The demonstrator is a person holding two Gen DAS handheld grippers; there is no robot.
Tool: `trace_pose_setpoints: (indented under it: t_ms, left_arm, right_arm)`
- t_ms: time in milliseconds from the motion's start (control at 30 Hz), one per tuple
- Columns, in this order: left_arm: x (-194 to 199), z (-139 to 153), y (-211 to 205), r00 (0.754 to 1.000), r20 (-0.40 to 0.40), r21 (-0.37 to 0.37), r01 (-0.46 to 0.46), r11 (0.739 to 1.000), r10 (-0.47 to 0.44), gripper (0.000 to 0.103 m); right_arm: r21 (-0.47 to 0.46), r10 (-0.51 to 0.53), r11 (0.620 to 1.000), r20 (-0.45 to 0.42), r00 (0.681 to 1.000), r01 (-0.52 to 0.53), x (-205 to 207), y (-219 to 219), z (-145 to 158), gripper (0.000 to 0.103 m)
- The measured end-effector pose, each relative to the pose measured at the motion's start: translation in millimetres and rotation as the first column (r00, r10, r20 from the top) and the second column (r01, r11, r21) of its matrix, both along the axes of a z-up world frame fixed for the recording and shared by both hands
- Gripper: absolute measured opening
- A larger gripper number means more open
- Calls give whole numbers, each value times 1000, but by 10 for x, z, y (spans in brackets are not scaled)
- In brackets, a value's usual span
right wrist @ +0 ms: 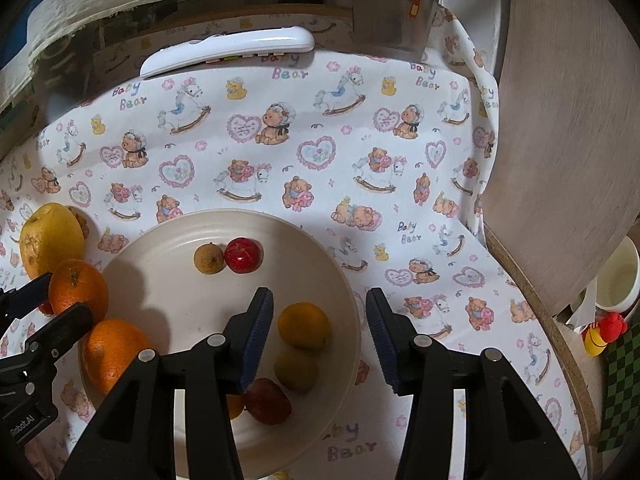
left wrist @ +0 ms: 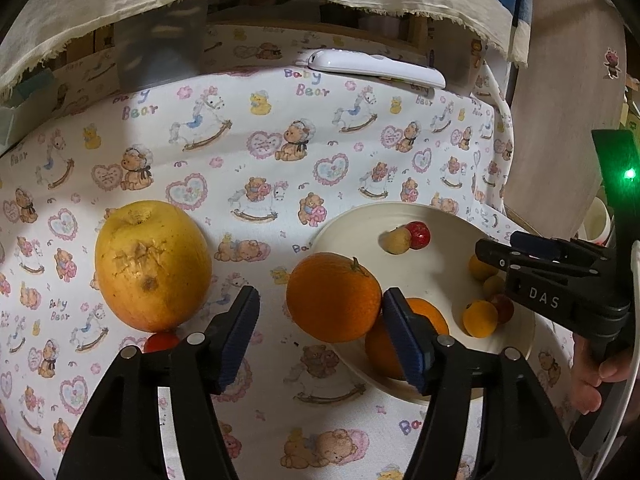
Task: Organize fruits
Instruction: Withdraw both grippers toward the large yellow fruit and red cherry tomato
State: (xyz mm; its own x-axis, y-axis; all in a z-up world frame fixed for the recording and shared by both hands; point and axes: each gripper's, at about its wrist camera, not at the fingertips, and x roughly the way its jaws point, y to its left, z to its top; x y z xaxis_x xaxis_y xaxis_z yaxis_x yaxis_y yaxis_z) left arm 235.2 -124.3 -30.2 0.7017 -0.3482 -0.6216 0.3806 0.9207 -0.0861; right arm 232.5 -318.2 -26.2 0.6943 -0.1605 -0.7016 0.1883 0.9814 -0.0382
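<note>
A cream plate (left wrist: 440, 216) (right wrist: 160, 256) holds an orange (left wrist: 428, 312) (right wrist: 112, 352) and several small fruits, among them a red one (right wrist: 243, 255) and a tan one (right wrist: 208, 258). A second orange (left wrist: 334, 296) (right wrist: 78, 288) sits at the plate's left rim, between my left gripper's (left wrist: 320, 336) open jaws. A large yellow fruit (left wrist: 152, 266) (right wrist: 50, 240) lies further left on the cloth, with a small red fruit (left wrist: 160, 342) by it. My right gripper (right wrist: 320, 336) is open and empty above the plate's right side; it also shows in the left wrist view (left wrist: 496, 256).
A white remote control (left wrist: 376, 66) (right wrist: 228, 50) lies at the table's back. A wooden chair back (right wrist: 560, 120) stands at the right. A white cup (right wrist: 618, 276) and a small toy (right wrist: 604, 332) sit beyond the right edge.
</note>
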Motion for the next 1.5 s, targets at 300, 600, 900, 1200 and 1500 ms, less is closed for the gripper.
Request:
trace_pose_setpoints:
  t_ms: [300, 600, 900, 1200, 1500]
  left_arm:
    - [-155, 210, 84, 991, 131, -31, -24, 999, 28, 75]
    - [-524, 756, 468, 904, 387, -129, -141, 982, 181, 99]
    - [-607, 814, 874, 880, 421, -77, -207, 975, 220, 101]
    - [-229, 355, 868, 970, 139, 34, -204, 978, 198, 62]
    - [78, -124, 818, 980, -102, 98, -159, 982, 168, 55]
  right_arm:
    - [35, 5, 999, 37, 999, -7, -33, -18, 61, 50]
    - [103, 34, 993, 232, 972, -60, -236, -34, 349, 52]
    - [102, 47, 990, 427, 903, -100, -524, 61, 607, 70]
    - [57, 68, 993, 440, 896, -103, -542, 173, 575, 70]
    - [34, 83, 993, 435, 896, -109, -558, 220, 555, 70]
